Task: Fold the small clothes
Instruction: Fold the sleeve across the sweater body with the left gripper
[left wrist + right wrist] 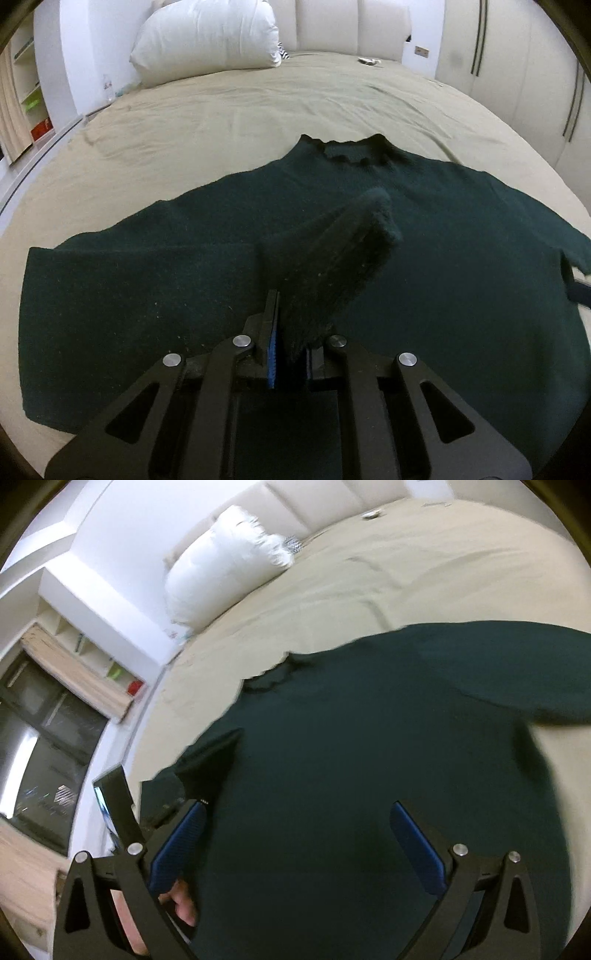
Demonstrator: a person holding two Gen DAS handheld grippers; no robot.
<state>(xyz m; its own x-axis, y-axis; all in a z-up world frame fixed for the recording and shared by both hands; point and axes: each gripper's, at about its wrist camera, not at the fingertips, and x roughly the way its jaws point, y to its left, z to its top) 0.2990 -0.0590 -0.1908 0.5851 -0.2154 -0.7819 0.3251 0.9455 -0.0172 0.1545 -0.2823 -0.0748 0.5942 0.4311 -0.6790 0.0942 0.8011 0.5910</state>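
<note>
Nearest the left wrist camera, the left gripper (291, 354) is clamped on a sleeve (332, 258) of the dark green sweater (461, 258), which lies spread flat on the bed (221, 110), collar toward the pillow (207, 37). The right gripper (295, 845) hangs with its jaws wide apart and nothing between them, just over the sweater's body. To fold well, the sleeve should probably be laid straight across the chest and let go only once flat, the empty gripper pinning the body.

You've got one dark green sweater (443, 258) near you, one white pillow (207, 40) far left, one bed (221, 110), two grippers, left (290, 354) and right (299, 834)
</note>
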